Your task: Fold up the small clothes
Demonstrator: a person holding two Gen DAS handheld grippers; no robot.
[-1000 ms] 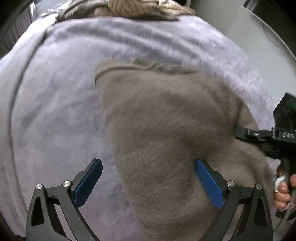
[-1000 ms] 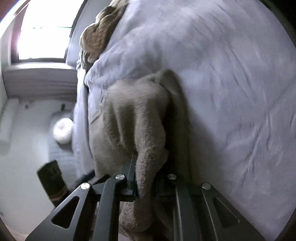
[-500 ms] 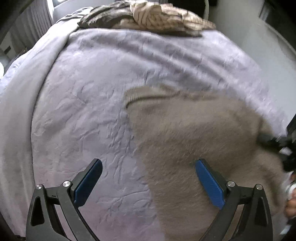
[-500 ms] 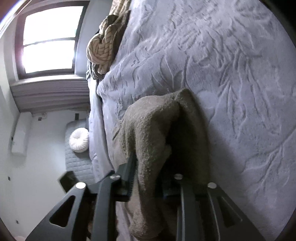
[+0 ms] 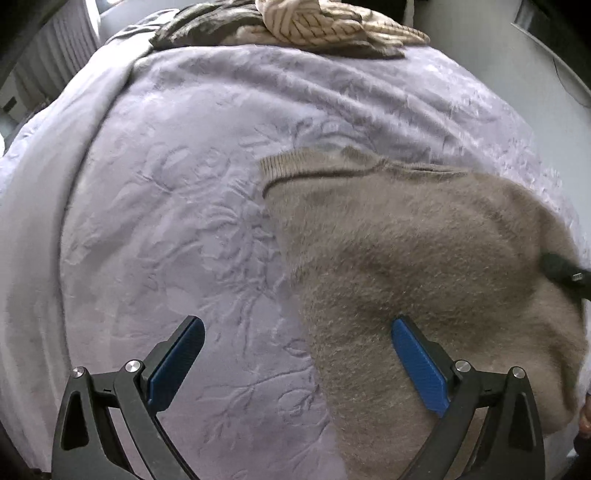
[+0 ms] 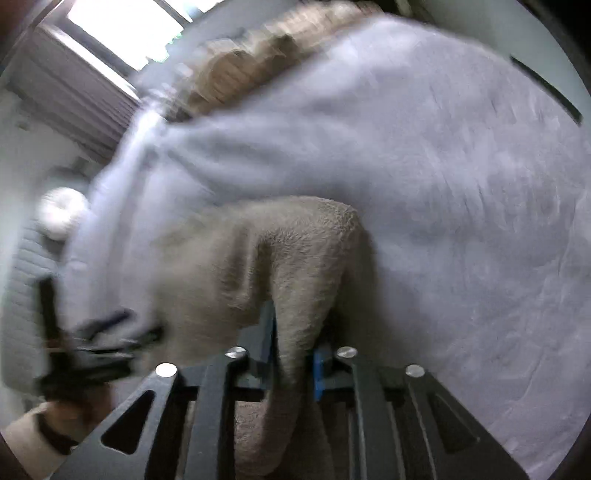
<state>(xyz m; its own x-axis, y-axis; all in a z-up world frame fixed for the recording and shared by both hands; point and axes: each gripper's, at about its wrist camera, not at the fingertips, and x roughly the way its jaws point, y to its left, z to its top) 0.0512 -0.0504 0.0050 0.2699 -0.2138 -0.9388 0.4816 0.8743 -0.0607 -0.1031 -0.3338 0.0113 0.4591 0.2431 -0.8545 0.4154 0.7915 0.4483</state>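
Left wrist view first: the left gripper (image 5: 293,363) hangs over the lavender bedspread (image 5: 166,206) with its jaws wide apart and nothing between them; its right pad only touches the near edge of the garment. Further right lies the taupe fuzzy sweater (image 5: 413,258), the task's thing, spread on the bed with its ribbed edge toward the far side, and at the frame's right edge a dark finger of the other tool meets the cloth. At the head of the bed sits a heap of knitted clothes (image 5: 325,26). Right wrist view, blurred: the right gripper (image 6: 293,347) has its jaws clamped on a raised ridge of the sweater; they have just narrowed on it. By my reading the fold is only begun: one edge is gathered and raised, not yet laid over, and the heap looks unfolded.
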